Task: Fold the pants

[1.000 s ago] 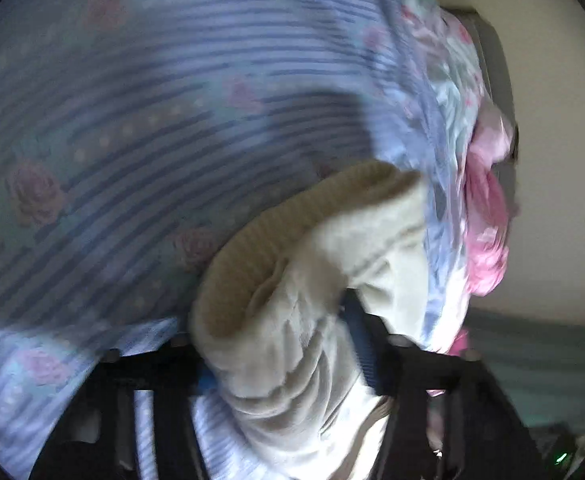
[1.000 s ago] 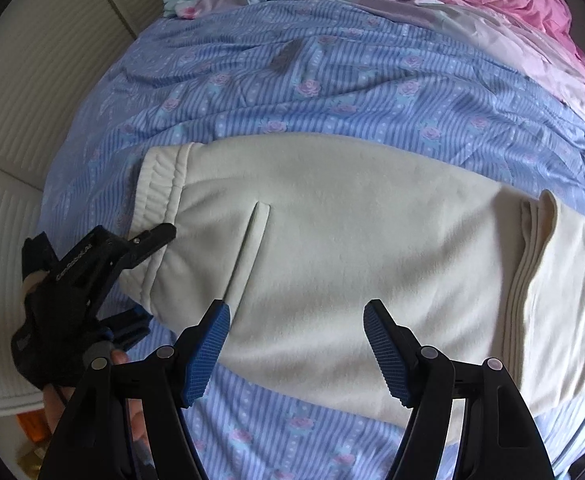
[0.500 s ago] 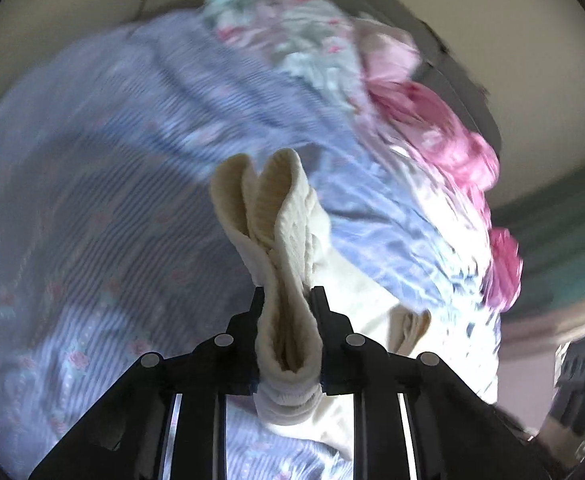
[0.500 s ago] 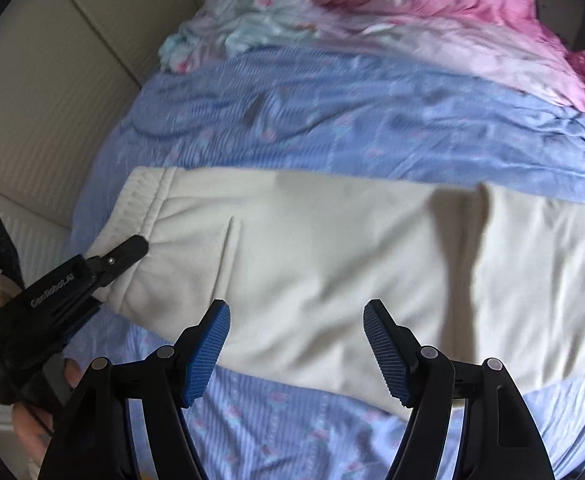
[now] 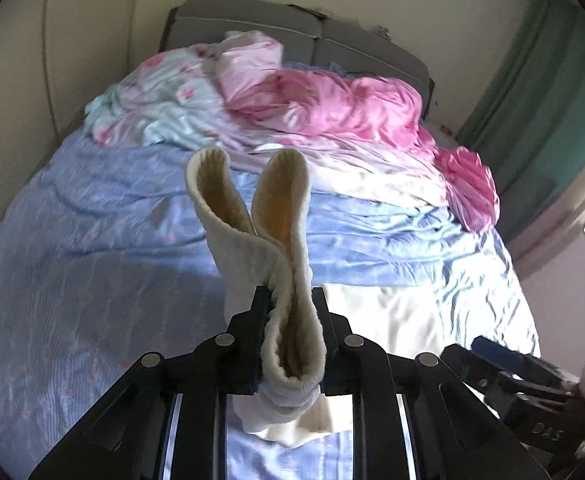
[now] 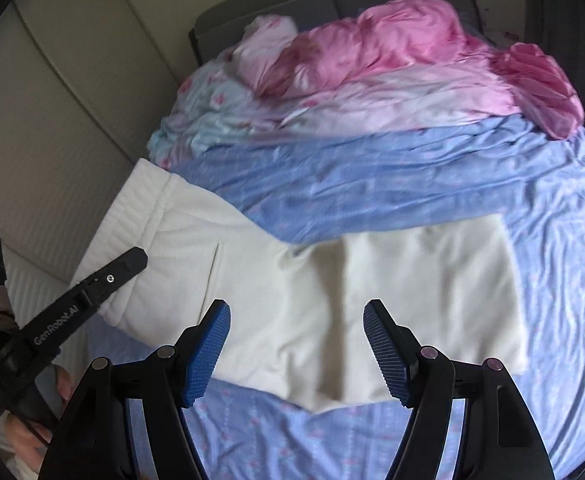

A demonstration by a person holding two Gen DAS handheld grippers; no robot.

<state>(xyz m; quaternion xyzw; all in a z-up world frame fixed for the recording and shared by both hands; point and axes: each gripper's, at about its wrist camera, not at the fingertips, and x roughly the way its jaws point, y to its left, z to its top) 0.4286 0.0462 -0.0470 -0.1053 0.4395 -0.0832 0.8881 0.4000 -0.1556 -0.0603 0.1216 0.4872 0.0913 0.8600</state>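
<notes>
Cream fleece pants (image 6: pixel 332 312) lie flat across blue striped bedsheet (image 6: pixel 372 184) | left claw (image 5: pixel 290 332) clamped on ribbed waistband (image 5: pixel 248 208), lifting that end, likely to fold it over | right claw (image 6: pixel 296 344) wide apart, empty, hovering above mid-garment.

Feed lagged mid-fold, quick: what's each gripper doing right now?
Left gripper: closed on the waistband end of the cream pants.
Right gripper: open, holding nothing, above the pants.
</notes>
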